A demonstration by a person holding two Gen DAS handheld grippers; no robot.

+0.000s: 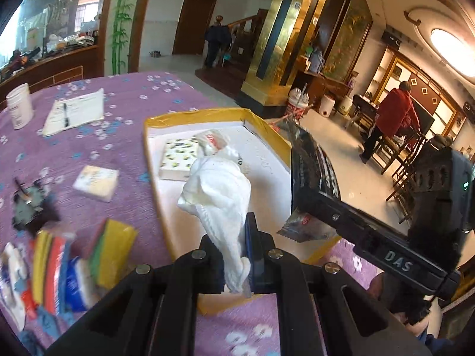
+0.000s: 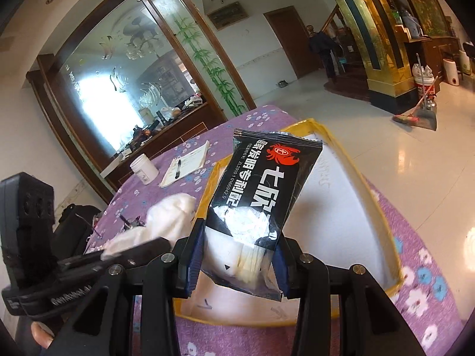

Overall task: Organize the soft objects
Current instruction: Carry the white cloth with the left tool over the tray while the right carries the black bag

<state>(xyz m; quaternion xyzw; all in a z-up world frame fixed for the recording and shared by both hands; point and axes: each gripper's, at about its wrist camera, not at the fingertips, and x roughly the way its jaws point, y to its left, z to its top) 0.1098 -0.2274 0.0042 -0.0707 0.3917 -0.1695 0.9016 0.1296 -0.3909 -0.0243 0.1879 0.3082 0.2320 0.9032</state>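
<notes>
Left gripper (image 1: 234,255) pinched tight on a white cloth (image 1: 218,195), right gripper (image 2: 237,264) clamped on a black packet (image 2: 261,195), both held above the yellow-rimmed tray (image 1: 219,114). Step: depositing. Next: lower into tray, then release.

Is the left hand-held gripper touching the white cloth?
Touching. The left wrist view shows the left hand-held gripper shut on the white cloth, its lower end pinched between the two fingers while the rest hangs over the yellow-rimmed tray.
</notes>
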